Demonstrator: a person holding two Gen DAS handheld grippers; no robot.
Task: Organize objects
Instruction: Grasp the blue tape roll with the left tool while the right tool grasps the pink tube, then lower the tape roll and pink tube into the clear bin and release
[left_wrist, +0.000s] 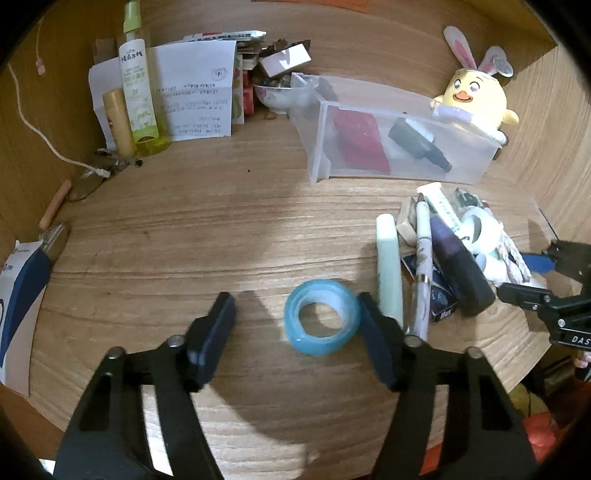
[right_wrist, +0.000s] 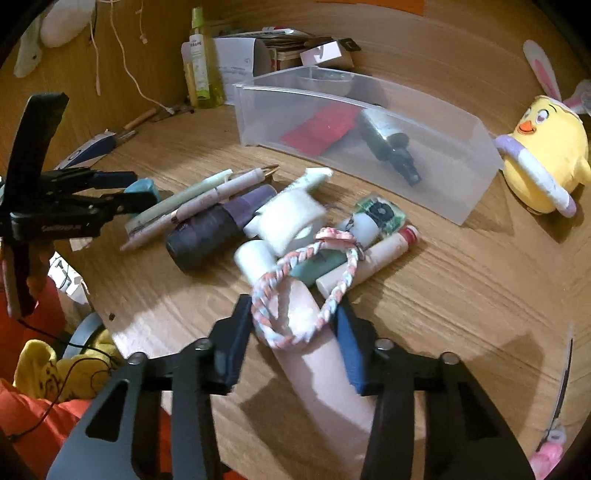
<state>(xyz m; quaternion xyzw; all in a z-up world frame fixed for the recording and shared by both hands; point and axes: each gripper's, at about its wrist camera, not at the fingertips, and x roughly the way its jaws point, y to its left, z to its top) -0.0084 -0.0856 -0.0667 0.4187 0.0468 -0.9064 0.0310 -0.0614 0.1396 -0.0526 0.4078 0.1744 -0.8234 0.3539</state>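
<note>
A blue tape roll (left_wrist: 322, 316) lies flat on the wooden table between the fingers of my open left gripper (left_wrist: 297, 314), close to the right finger. A clear plastic bin (left_wrist: 397, 136) behind it holds a red card and a dark bottle (left_wrist: 419, 142). My right gripper (right_wrist: 293, 321) is open around a pale pink tube (right_wrist: 317, 354) with a braided pink-and-blue cord loop (right_wrist: 295, 306) lying over it. A pile of pens, a dark purple folded umbrella (right_wrist: 207, 232), white tape (right_wrist: 291, 221) and small tubes lies just beyond.
A yellow chick plush (left_wrist: 474, 98) sits by the bin's right end. A green spray bottle (left_wrist: 138, 81), papers and a bowl (left_wrist: 277, 94) stand at the back left. Glasses (left_wrist: 85, 184) and a white cable lie at the left. Wooden walls enclose the table.
</note>
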